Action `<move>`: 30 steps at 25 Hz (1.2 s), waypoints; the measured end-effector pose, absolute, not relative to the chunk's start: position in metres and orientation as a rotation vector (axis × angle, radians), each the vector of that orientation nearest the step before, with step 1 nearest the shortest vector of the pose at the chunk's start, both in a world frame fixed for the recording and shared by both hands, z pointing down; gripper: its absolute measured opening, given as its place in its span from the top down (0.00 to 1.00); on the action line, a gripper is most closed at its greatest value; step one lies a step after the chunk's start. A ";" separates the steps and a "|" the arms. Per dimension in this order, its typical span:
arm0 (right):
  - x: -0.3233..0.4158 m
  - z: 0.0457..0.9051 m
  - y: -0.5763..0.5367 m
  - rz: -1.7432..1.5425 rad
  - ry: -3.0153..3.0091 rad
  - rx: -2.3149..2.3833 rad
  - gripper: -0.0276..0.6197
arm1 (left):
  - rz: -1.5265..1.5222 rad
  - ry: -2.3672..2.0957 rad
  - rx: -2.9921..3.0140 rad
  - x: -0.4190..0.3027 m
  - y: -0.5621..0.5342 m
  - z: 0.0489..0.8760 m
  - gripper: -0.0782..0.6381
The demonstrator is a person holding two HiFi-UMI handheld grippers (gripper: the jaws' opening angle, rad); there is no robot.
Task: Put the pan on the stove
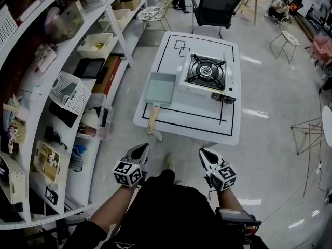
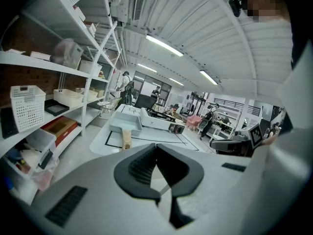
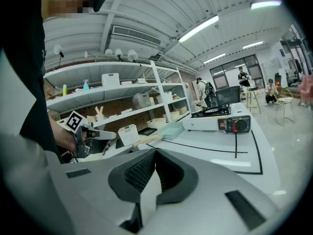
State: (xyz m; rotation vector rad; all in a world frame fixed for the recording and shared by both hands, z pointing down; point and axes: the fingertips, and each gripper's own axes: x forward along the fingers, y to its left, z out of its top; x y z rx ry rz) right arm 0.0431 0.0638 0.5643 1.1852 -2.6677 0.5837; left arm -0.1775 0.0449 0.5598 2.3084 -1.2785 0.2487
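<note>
Nearest the person, both grippers are held low in front of the body, short of the table. Left gripper (image 1: 141, 149) has its jaws pressed together with nothing between them. Right gripper (image 1: 204, 153) is the same, jaws closed and empty. Just beyond them stands the white table (image 1: 228, 126), marked with black lines. On its left part lies the pan (image 1: 160, 86), pale blue and rectangular, with its wooden handle (image 1: 152, 119) pointing back toward the person and reaching the table's near edge. Just beside the pan, to its right, sits the stove (image 1: 207, 75), with its knob on the near side. Shelves (image 1: 31, 113) loaded with baskets and boxes run along the left. A black chair (image 1: 215, 7) stands past the table's far end.
</note>
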 end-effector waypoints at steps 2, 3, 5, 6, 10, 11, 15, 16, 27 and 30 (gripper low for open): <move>0.043 0.564 0.053 0.587 -2.665 1.185 0.92 | 0.247 -1.295 2.295 -0.182 0.032 0.561 0.88; 0.043 0.565 0.048 0.589 -2.664 1.184 0.92 | 0.241 -1.305 2.285 -0.184 0.026 0.560 0.88; 0.041 0.566 0.038 0.595 -2.661 1.182 0.92 | 0.242 -1.323 2.265 -0.189 0.013 0.561 0.88; 0.040 0.567 0.034 0.599 -2.658 1.181 0.92 | 0.245 -1.327 2.262 -0.191 0.006 0.561 0.88; 0.039 0.570 0.015 0.607 -2.642 1.181 0.92 | 0.271 -1.323 2.265 -0.192 -0.018 0.561 0.88; 0.039 0.570 0.010 0.608 -2.639 1.182 0.92 | 0.269 -1.318 2.268 -0.192 -0.024 0.563 0.88; 0.036 0.568 -0.012 0.609 -2.629 1.192 0.92 | 0.296 -1.297 2.213 -0.199 -0.045 0.574 0.88; 0.036 0.568 -0.017 0.609 -2.627 1.196 0.92 | 0.300 -1.290 2.202 -0.201 -0.051 0.577 0.88; 0.028 0.563 -0.050 0.606 -2.590 1.273 0.92 | 0.339 -1.160 2.210 -0.199 -0.096 0.602 0.87; 0.023 0.560 -0.059 0.600 -2.583 1.289 0.92 | 0.355 -1.123 2.219 -0.201 -0.105 0.605 0.87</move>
